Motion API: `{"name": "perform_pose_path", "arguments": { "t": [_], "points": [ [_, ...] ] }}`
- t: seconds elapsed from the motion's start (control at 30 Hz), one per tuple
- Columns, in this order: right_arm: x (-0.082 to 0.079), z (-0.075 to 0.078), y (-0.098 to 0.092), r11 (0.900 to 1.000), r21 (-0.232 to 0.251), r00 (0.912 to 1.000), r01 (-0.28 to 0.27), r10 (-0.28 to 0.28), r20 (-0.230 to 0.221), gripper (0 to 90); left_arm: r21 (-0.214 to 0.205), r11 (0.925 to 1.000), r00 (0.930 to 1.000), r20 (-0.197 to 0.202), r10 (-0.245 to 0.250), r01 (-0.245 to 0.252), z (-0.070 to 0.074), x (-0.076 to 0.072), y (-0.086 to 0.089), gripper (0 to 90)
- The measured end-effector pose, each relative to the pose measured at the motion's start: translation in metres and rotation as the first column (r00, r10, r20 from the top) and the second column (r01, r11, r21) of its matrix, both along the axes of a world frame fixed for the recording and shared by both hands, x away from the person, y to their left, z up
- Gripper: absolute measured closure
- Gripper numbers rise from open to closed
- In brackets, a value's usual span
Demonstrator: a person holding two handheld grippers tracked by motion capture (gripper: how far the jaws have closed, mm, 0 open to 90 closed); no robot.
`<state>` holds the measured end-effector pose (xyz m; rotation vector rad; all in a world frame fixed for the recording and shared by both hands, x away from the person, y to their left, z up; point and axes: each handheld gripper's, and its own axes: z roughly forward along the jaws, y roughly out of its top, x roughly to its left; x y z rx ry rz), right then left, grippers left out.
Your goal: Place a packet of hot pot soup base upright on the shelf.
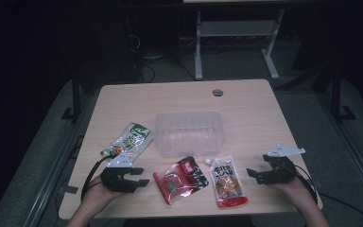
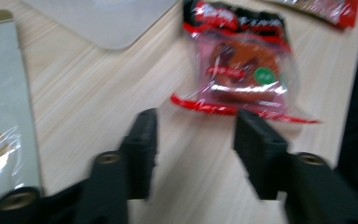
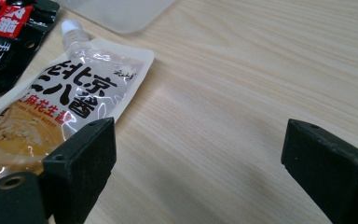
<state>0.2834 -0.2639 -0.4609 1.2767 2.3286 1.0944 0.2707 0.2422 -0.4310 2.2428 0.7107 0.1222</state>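
Observation:
Three food packets lie along the table's near side: a green packet, a red and black packet and a spouted sauce pouch. Behind them stands a clear plastic container. My left gripper rests near the front left, pointing at the red packet. Its jaws are open over bare wood. My right gripper sits at the front right, just right of the pouch. It is open wide, with nothing between its fingers.
The wooden table has a round cable hole at the back. Table legs and cables stand on the dark floor behind. The green packet's pale side lies close to the left gripper's left jaw.

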Motion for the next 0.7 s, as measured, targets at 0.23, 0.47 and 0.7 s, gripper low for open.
{"name": "perform_pose_path", "arguments": {
  "t": [0.23, 0.47, 0.7],
  "points": [
    [0.004, 0.002, 0.004, 0.9999, -0.017, 0.9999, 0.002, -0.002, 0.016, 9.8, -0.054, 0.9984, 0.9998, -0.006, -0.019, 0.019, 0.008, -0.003, -0.007, 85.2],
    [0.004, 0.0, 0.005, 0.9998, -0.016, 1.0, -0.008, 0.008, 0.002, 9.8, -0.047, 0.9978, 0.9986, -0.021, -0.048, 0.047, 0.008, -0.001, -0.022, 89.7],
    [0.005, -0.001, 0.006, 0.9998, -0.015, 0.9999, -0.013, 0.013, 0.001, 9.9, -0.019, 0.9935, 0.9936, -0.013, -0.113, 0.112, 0.007, 0.003, -0.05, 89.7]
  ]
}}
